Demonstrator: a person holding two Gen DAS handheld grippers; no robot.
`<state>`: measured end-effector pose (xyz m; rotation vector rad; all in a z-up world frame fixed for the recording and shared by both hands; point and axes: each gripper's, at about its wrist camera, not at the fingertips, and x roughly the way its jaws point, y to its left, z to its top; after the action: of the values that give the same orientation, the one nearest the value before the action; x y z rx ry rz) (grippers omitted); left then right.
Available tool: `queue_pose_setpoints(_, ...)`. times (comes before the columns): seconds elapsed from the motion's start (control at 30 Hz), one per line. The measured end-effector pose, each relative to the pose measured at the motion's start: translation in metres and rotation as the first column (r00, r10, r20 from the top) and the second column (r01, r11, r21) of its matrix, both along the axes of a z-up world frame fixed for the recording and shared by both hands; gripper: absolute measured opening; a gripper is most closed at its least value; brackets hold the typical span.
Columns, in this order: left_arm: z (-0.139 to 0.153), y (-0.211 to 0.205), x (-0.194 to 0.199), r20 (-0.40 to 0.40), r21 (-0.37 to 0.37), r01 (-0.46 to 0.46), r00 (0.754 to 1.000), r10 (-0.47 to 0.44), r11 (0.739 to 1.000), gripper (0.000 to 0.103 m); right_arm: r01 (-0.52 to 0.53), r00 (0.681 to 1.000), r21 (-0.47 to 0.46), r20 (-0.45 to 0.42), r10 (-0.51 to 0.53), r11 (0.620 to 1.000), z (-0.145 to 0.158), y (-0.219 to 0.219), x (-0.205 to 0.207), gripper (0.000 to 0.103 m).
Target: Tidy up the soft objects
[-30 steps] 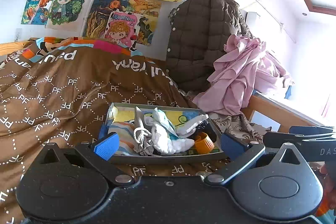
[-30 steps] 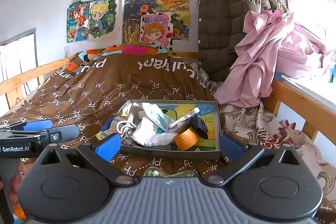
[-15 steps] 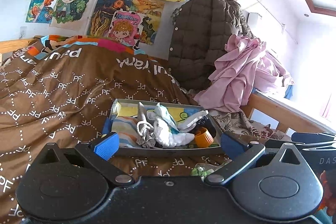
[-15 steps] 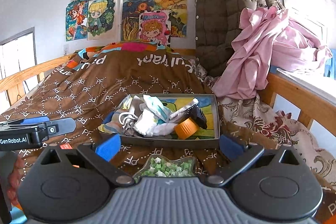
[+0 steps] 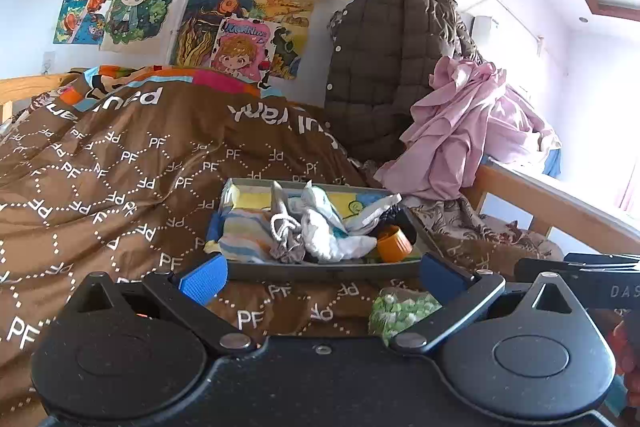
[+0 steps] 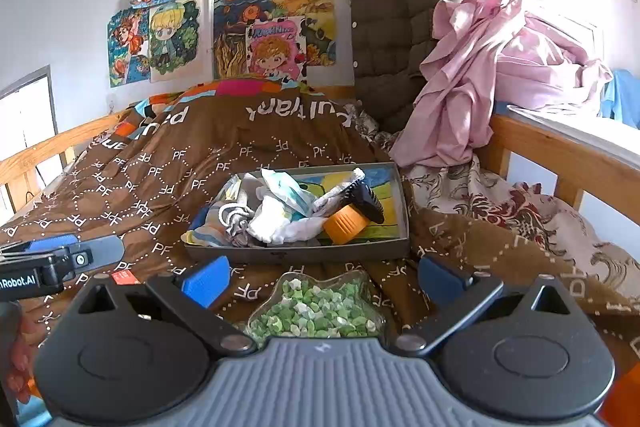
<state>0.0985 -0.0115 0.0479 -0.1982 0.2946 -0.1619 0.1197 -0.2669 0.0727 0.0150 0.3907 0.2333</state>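
Plainly little of the sorting is done yet; the shallow grey tray [image 6: 402,211] sits on the brown PF-printed quilt [image 6: 160,179] with its contents in one loose heap, nothing folded or laid apart, so I judge the work at its start, with nearly all of it left. Both tools hang back from the tray; the left gripper [image 5: 320,273] stands with its blue-padded fingers spread wide and nothing between them, and the right gripper [image 6: 324,275] is likewise spread and empty, the two side by side.

Inside the tray lie the soft things: a striped cloth [image 5: 244,237] in pale blue and yellow, limp and folded over itself; a white cord [image 5: 282,225] looped on a crumpled grey rag [image 5: 290,251]; a bundle of white fabric [image 6: 280,223], wrinkled, that I cannot name more closely. Among them sit hard pieces: an orange ribbed cap [image 6: 346,223], round and rigid, touching a black ribbed object [image 6: 366,201]. The tray floor shows a printed yellow and blue picture.

Just before the tray, near the right gripper, rests a clear star-shaped dish [image 6: 316,307] filled with small green and white folded stars; glossy and hard, likely no part of the soft lot.
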Motion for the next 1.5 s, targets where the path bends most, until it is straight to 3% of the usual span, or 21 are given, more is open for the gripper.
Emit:
queue_pose_setpoints(0.5,-0.021,-0.001,-0.03,-0.068,-0.049,-0.052,0.997,0.048,0.997,0.102,0.065,0.997,0.004,0.04,-0.065,0.998,-0.022,0.002,-0.05,0.103)
queue_pose_setpoints(0.73,-0.032,-0.004,-0.049,-0.116,-0.04,-0.116,0.987,0.111,0.992,0.102,0.079,0.997,0.028,0.016,-0.08,0.996,-0.035,-0.003,-0.066,0.103)
queue_pose_setpoints(1.17,-0.032,-0.016,-0.081,-0.056,0.023,-0.123,0.991,0.124,0.992,0.102,0.162,0.987,0.04,0.001,-0.162,0.986,-0.043,-0.01,-0.093,0.103)
queue_pose_setpoints(1.5,-0.046,-0.012,-0.088,-0.105,0.03,-0.161,0.981,0.164,0.986,0.102,0.189,0.981,0.074,-0.05,-0.186,0.979,-0.053,-0.016,-0.1,0.103)
